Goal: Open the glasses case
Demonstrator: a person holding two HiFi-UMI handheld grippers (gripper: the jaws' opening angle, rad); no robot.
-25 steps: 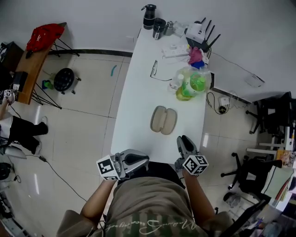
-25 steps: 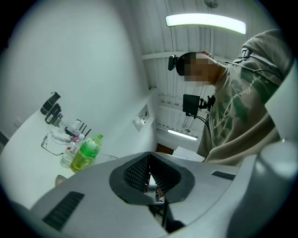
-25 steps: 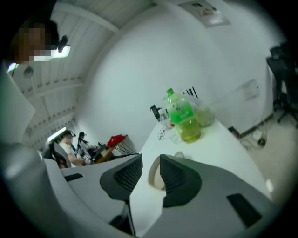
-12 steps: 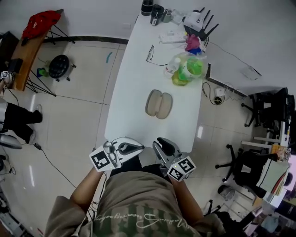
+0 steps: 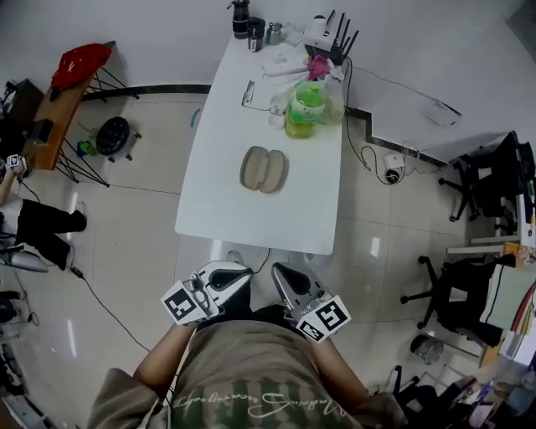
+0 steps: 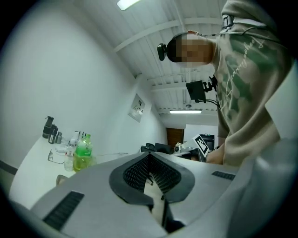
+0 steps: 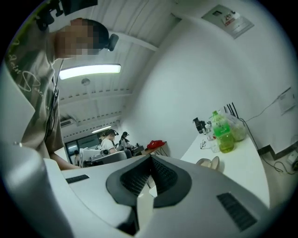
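Note:
The beige glasses case (image 5: pixel 264 168) lies in the middle of the white table (image 5: pixel 209 209), its two halves spread side by side. Both grippers hang off the table, close to the person's body and short of the near edge. My left gripper (image 5: pixel 239 275) is shut with nothing between its pads. My right gripper (image 5: pixel 283 276) has just closed its jaws and is also shut on nothing. In the right gripper view the case (image 7: pixel 209 162) sits far ahead on the table. It shows as a small beige shape (image 6: pixel 59 179) in the left gripper view.
At the table's far end stand a green bottle (image 5: pixel 303 107), a clear bottle (image 5: pixel 277 115), spectacles (image 5: pixel 249 94), a router (image 5: pixel 322 35) and dark flasks (image 5: pixel 241 18). Cables (image 5: pixel 368 159) trail on the floor to the right. Office chairs (image 5: pixel 469 293) stand at the right.
Both grippers have drawn back from the table's near edge toward the body, and the table now lies farther off. The right gripper's jaws have closed. The case has not moved.

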